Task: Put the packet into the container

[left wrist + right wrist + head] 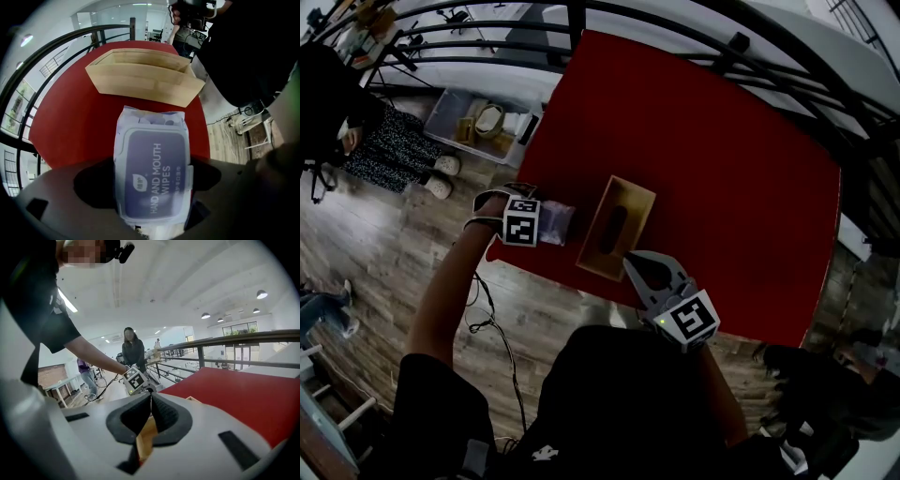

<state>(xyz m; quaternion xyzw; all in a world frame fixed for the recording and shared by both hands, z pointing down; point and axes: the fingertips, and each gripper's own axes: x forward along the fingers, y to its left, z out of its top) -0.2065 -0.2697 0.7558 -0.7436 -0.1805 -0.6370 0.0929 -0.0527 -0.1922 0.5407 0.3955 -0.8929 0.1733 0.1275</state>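
L tongs (151, 182) spread wide astride white-purple plastic wipes pkt (151, 140), tan wooden container (145, 79) at its 12 o'clock; R tongs (151, 404) closed.

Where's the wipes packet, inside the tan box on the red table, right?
Not quite. The wipes packet lies beside the tan box, not inside it, on the red table. The left gripper view shows this.

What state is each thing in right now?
Box: upright on the table, top open.
Packet: lying flat beside the box, lid closed, not yet inside.
Left gripper: open, jaws either side of the packet.
Right gripper: closed, tips at the box's near corner.
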